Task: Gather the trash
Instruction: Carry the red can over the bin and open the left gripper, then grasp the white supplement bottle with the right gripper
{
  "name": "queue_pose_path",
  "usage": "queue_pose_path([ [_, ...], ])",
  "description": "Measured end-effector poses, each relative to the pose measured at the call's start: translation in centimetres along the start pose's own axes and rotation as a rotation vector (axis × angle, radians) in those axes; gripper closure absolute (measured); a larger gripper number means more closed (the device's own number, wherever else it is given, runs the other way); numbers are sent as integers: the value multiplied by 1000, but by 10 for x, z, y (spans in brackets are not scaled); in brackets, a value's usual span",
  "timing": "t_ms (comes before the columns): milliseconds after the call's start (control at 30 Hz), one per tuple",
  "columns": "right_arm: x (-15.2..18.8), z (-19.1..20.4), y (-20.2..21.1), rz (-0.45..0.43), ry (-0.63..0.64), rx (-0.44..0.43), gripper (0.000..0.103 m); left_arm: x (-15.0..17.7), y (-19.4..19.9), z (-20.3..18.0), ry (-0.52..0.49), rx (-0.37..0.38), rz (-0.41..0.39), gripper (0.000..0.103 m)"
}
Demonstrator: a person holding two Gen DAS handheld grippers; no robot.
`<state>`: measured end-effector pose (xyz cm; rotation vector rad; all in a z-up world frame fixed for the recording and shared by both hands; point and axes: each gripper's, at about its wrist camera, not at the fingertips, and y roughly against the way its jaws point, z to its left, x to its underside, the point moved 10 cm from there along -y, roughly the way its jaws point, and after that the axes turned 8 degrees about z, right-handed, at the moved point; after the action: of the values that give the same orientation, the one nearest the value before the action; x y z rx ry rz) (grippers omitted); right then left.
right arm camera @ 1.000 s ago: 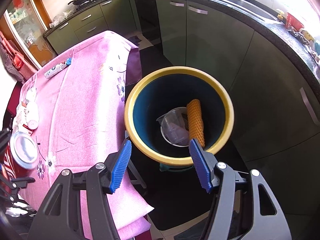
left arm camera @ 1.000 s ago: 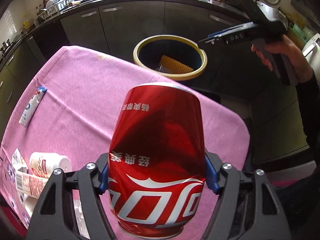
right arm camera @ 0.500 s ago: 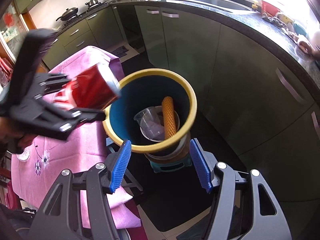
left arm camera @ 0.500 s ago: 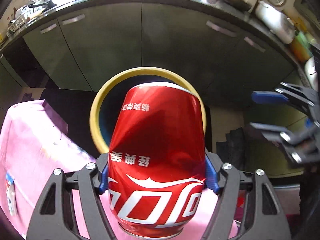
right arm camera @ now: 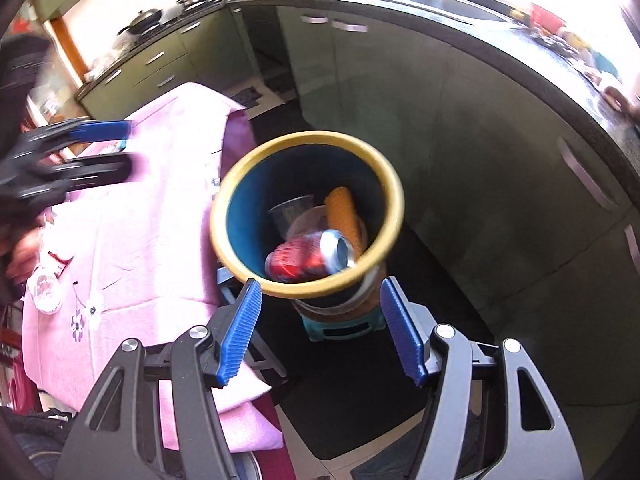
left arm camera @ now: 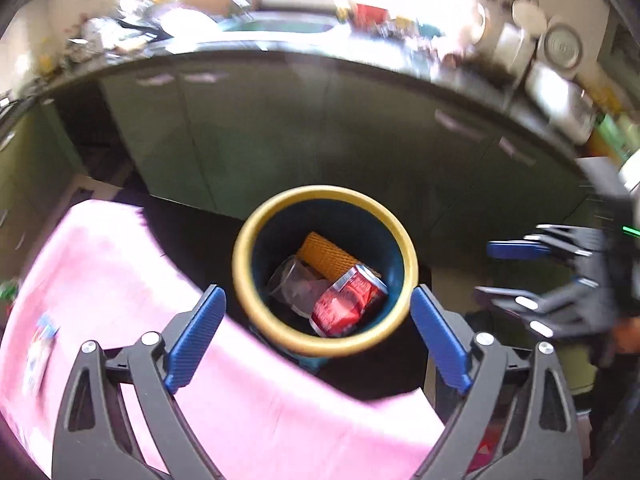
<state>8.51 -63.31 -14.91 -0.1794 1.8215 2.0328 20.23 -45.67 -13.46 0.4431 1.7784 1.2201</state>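
Left wrist: left gripper (left arm camera: 316, 320) jaws just sprang wide, nothing between fingers. Can (left arm camera: 348, 306) now lies in bin (left arm camera: 404, 248) ahead of fingertips. Right gripper (right arm camera: 320, 332) half-open, empty. Next: more table trash.

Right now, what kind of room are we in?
Most likely a home kitchen: a dark countertop curves over green cabinets, a pan sits on the stove, and a sink is set into the counter.
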Motion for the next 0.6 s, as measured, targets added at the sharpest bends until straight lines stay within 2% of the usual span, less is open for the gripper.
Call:
queue_pose_path([
  [67, -7, 18, -7, 8, 34, -17, 41, 26, 36, 10, 51, 4, -62, 6],
  [167, -21, 55, -19, 21, 100, -45, 41, 78, 77, 31, 135, -23, -132, 6],
  [333, -45, 145, -43, 57, 267, -94, 41, 163, 136, 74, 292, -131, -241, 6],
  [467, -53, 231, -54, 74, 413, -165, 41, 221, 178, 117, 420, -224, -280, 6],
  [600, -42, 319, -61, 103, 555, -255, 41, 261, 204, 143, 480, -301, -298, 6],
])
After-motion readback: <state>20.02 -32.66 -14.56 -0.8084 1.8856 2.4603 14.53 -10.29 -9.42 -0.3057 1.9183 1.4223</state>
